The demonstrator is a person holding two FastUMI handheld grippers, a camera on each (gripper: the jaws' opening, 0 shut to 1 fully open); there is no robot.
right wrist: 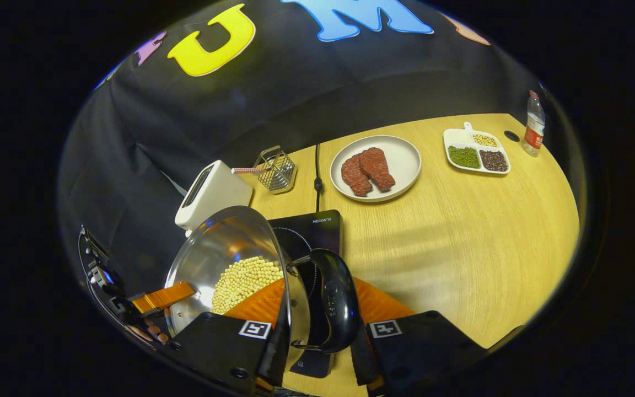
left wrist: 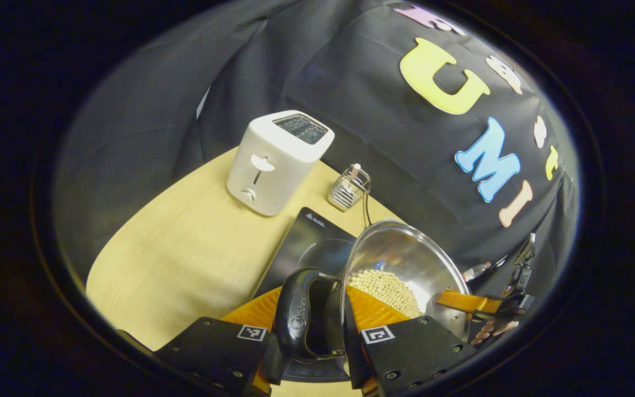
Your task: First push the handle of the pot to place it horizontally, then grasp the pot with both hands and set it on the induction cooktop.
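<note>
In the left gripper view the left gripper point(left wrist: 317, 331) has its jaws pinching the rim of the pot point(left wrist: 405, 264) by one black loop handle point(left wrist: 303, 314): one finger sits inside the pot wall, the other outside by the handle. The pot is steel, holds pale beans point(left wrist: 386, 289), and hangs tilted over the cooktop point(left wrist: 312, 242); I cannot tell whether its base touches the glass. Across the pot the other gripper's finger reaches over the far rim.

In the right gripper view the right gripper point(right wrist: 317, 336) grips the opposite side the same way, jaws closed across the rim point(right wrist: 287, 286) beside the second handle point(right wrist: 334, 300), one finger inside over the beans point(right wrist: 243, 281), one outside. The cooktop point(right wrist: 317, 229) lies under and behind the pot point(right wrist: 224, 248), near the table's point(right wrist: 461, 248) back edge.

Behind the cooktop stands a white toaster point(left wrist: 276, 160) toward the back left corner, and beside it a wire basket point(left wrist: 349, 187) at the back edge. A cable point(right wrist: 317, 171) runs from the cooktop to that edge. Farther right, a plate point(right wrist: 403, 160) carries two pieces of meat point(right wrist: 367, 171). Beyond it a divided tray point(right wrist: 476, 151) holds beans of three colours, and a bottle point(right wrist: 533, 124) stands near the far right edge.
</note>
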